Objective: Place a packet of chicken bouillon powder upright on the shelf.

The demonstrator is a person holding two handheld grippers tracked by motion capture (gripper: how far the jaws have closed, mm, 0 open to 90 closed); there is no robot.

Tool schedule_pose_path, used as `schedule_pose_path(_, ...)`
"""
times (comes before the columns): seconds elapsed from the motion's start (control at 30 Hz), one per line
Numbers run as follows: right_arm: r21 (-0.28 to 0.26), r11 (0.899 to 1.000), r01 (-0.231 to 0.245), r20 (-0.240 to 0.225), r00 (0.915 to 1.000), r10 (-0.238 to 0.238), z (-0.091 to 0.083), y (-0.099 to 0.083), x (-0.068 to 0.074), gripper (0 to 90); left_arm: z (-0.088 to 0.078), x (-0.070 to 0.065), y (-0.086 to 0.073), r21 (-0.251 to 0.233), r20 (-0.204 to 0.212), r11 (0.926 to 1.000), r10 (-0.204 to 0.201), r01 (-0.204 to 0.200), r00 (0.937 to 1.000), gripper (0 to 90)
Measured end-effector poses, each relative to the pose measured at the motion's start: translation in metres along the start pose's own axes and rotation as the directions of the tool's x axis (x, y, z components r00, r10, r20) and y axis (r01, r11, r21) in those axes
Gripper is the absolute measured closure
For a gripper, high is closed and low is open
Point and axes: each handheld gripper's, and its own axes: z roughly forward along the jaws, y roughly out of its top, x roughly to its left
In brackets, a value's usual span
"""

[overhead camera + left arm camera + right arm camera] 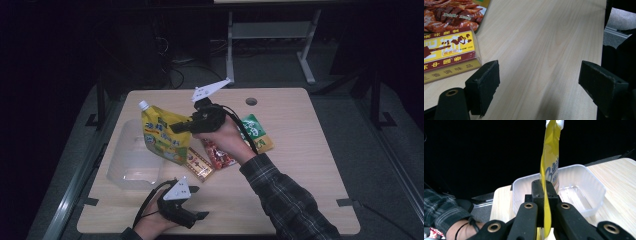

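Note:
A yellow spout pouch [161,134] with a white cap hangs upright above the table's left half. My right gripper [178,127] is shut on its right edge. In the right gripper view the pouch [549,167] stands edge-on between the shut jaws of the right gripper [545,188], with a clear plastic tub [576,195] behind and below it. The tub [131,161] sits on the table [300,150] at the left edge, empty. My left gripper [198,202] rests near the front edge. Its jaws stand wide apart over bare wood, as the left gripper view [539,77] shows.
Several flat snack packets lie mid-table: a green one [256,131], a red one [219,156] and a yellow-and-red one [199,166]. The yellow-and-red packet [447,53] lies just left of my left jaw. A round cable hole [251,101] sits at the table's back.

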Motion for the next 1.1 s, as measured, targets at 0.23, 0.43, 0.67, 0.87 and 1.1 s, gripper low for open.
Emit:
schedule_pose_path(0.23,0.022,1.0,0.002,-0.02,0.9998,-0.002,0.029,0.012,0.001,90.0,-0.001,-0.002,-0.002,0.001,-0.004,1.0,-0.003,0.003,1.0,16.5)
schedule_pose_path(0.43,0.028,1.0,0.0,-0.042,0.9991,0.001,0.051,0.016,0.002,90.0,-0.007,-0.002,-0.006,0.002,-0.024,0.9999,-0.013,0.013,0.9996,16.5)
schedule_pose_path(0.67,0.034,0.999,-0.007,-0.076,0.9971,0.01,0.071,0.018,0.003,90.0,-0.014,-0.004,-0.011,0.002,-0.05,0.9995,-0.031,0.031,0.9983,16.5)
schedule_pose_path(0.87,0.043,0.999,-0.01,-0.092,0.9957,0.014,0.087,0.02,0.004,90.0,-0.017,-0.005,-0.013,0.006,-0.059,0.9995,-0.03,0.03,0.9978,16.5)
schedule_pose_path(1.1,0.065,0.998,-0.008,-0.106,0.9942,0.015,0.102,0.018,0.006,90.0,-0.018,-0.005,-0.014,-0.001,-0.06,0.999,-0.044,0.044,0.9972,16.6)
